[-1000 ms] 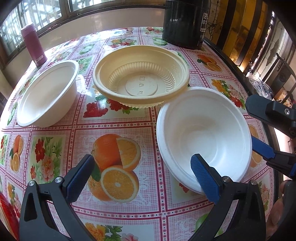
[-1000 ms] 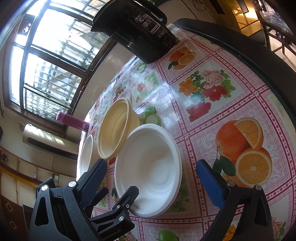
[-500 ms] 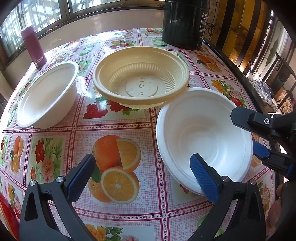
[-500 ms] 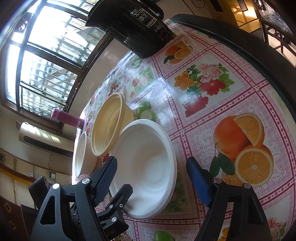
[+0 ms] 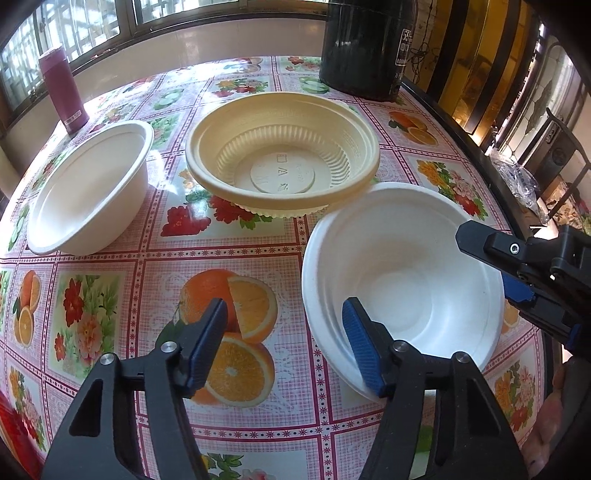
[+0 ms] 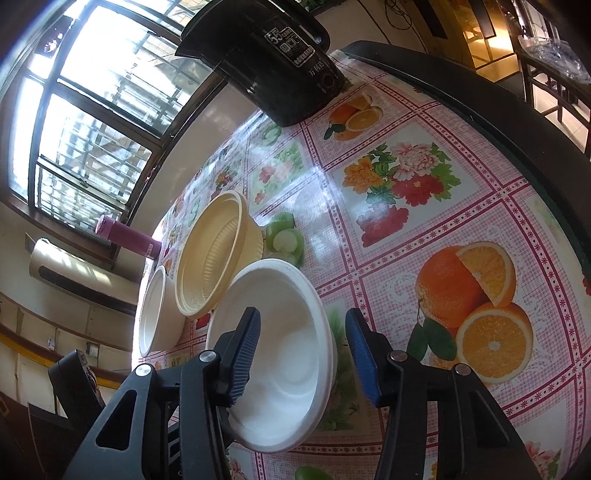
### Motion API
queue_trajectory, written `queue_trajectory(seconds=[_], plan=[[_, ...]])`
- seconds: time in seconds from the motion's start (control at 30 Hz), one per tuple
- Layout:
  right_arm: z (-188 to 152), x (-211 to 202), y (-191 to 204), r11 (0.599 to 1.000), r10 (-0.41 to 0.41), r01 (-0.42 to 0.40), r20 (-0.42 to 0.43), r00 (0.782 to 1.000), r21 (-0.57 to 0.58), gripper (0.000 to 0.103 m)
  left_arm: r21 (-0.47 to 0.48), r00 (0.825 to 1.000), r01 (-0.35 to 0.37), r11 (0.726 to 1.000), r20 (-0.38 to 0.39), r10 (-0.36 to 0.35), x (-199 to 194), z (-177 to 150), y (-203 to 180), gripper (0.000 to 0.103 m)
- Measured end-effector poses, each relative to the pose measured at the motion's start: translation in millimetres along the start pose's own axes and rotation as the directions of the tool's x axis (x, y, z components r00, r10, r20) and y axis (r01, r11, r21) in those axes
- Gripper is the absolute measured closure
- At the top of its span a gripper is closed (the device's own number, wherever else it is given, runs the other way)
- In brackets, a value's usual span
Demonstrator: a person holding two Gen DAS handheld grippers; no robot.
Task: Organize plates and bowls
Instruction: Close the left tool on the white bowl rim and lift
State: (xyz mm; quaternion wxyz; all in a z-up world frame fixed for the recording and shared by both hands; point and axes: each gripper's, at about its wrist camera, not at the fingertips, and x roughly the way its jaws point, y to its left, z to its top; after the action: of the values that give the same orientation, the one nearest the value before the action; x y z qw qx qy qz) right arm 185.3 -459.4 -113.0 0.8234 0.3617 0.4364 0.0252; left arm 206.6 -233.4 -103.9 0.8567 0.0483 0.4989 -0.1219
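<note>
Bowls are what I am sorting, and the nearest white bowl (image 5: 406,280) sits at the near right of the table (image 5: 155,258), on its fruit-and-flower cloth. My left gripper (image 5: 284,339) straddles that bowl's near-left rim: one blue pad is inside the bowl, the other hangs over the printed orange outside it. Its jaws have just been closing, yet I see a clear gap on both sides of the rim, so nothing is pinched. My right gripper (image 6: 301,350) straddles the same bowl's opposite rim, one finger inside and the blue one outside above the cloth. Its jaws have also just been closing, and they stand apart from the wall without pressing it. Beyond it, a cream ribbed bowl (image 5: 282,155) stands with its rim overlapping the white one's far edge. To the left lies a second white bowl (image 5: 88,192), tilted. At the far edge stand a maroon bottle (image 5: 62,92) on the left and a black appliance (image 5: 364,48) on the right, below the window (image 5: 92,22).
</note>
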Motion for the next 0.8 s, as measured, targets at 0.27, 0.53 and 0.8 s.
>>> queue_trajectory(seconds=[0.27, 0.53, 0.8], plan=[[-1, 0, 3, 0.999, -0.029, 0.029, 0.006, 1.0, -0.032, 0.073, -0.007, 1.0, 0.025, 1.0, -0.006, -0.025, 2, 0, 1, 0.06], [-5, 8, 7, 0.998, -0.031, 0.03, -0.023, 0.999, -0.055, 0.082, 0.014, 0.997, 0.066, 0.998, -0.025, -0.066, -1, -3, 1, 0.08], [-23, 20, 23, 0.994, -0.043, 0.038, -0.045, 0.998, -0.105, 0.082, -0.001, 0.993, 0.111, 0.994, -0.036, -0.111, -7, -14, 18, 0.086]])
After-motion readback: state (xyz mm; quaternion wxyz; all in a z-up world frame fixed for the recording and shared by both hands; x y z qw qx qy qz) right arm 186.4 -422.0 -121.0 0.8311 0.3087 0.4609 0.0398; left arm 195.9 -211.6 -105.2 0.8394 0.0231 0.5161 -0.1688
